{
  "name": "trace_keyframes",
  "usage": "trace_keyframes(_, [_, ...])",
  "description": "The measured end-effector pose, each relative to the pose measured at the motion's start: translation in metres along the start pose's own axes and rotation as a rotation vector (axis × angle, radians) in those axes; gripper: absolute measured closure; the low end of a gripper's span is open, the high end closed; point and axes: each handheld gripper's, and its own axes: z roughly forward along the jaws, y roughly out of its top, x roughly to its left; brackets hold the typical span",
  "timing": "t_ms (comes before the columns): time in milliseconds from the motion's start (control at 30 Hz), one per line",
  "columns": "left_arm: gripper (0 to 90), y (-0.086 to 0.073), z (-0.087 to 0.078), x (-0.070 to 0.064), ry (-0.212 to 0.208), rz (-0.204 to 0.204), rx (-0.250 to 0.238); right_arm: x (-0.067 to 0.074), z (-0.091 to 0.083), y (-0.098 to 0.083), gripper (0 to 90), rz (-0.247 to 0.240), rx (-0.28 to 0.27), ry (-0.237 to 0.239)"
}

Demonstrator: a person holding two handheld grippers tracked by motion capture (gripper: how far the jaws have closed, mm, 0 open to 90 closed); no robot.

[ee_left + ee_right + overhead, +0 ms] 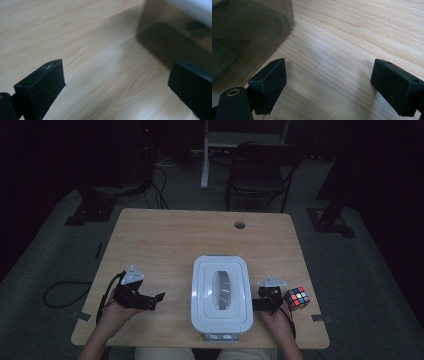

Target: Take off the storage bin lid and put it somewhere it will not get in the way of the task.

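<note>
A clear storage box with a white lid (220, 292) stands at the front middle of the wooden table (175, 240). Left of the box, my left gripper (157, 300) rests low over the table, a short gap from the box wall. In the left gripper view the left gripper (116, 68) is open with bare wood between its jaws, and the box's dark see-through wall (175, 42) is at the upper right. My right gripper (258, 303) sits close to the box's right side. The right gripper (329, 68) is open over bare wood, with the box wall (249, 32) at the upper left.
A colour-tiled puzzle cube (296, 297) lies on the table just right of my right hand. A round cable hole (240, 225) is near the table's far edge. A dark folding chair (262, 170) stands behind the table, and cables lie on the floor at the left.
</note>
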Motion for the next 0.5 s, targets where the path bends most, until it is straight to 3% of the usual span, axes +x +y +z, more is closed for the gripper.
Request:
trace_keyframes(367, [1.5,0.039,-0.013,-0.044,-0.139,0.099,-0.067,0.0,0.0,0.0,12.9,0.0,0.0,0.0])
trace_keyframes(433, [1.5,0.044,-0.014,-0.049,-0.147,0.11,-0.072,0.0,0.0,0.0,12.9,0.0,0.0,0.0])
trace_keyframes(500, [1.5,0.049,-0.014,-0.053,-0.19,0.105,-0.081,0.0,0.0,0.0,12.9,0.0,0.0,0.0])
